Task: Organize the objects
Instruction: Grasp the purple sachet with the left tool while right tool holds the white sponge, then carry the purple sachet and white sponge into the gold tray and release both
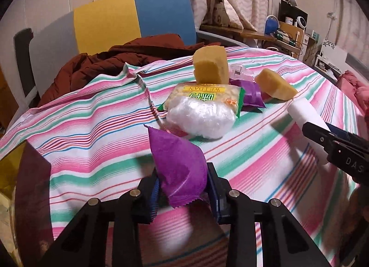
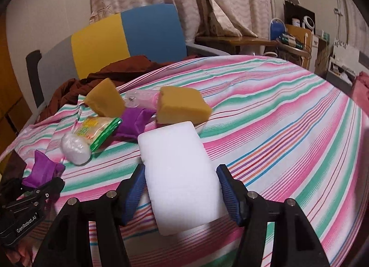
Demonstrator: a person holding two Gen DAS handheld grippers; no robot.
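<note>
My left gripper [image 1: 183, 188] is shut on a purple snack packet [image 1: 178, 165] and holds it above the striped tablecloth [image 1: 92, 133]; it also shows in the right wrist view [image 2: 42, 170]. My right gripper [image 2: 181, 188] is shut on a white sponge block [image 2: 182, 174], seen from the side in the left wrist view [image 1: 306, 117]. On the cloth lie a green-edged snack bag [image 1: 205, 96], a white plastic ball [image 1: 200, 119], a second purple packet [image 1: 251, 94] and two yellow sponges [image 1: 211, 64] [image 1: 275, 85].
A clear plastic item [image 2: 140, 98] lies between the yellow sponges. A brown jacket [image 1: 96, 66] is draped over a yellow and blue chair [image 1: 133, 18] behind the table. A cluttered desk [image 1: 288, 34] stands at the far right.
</note>
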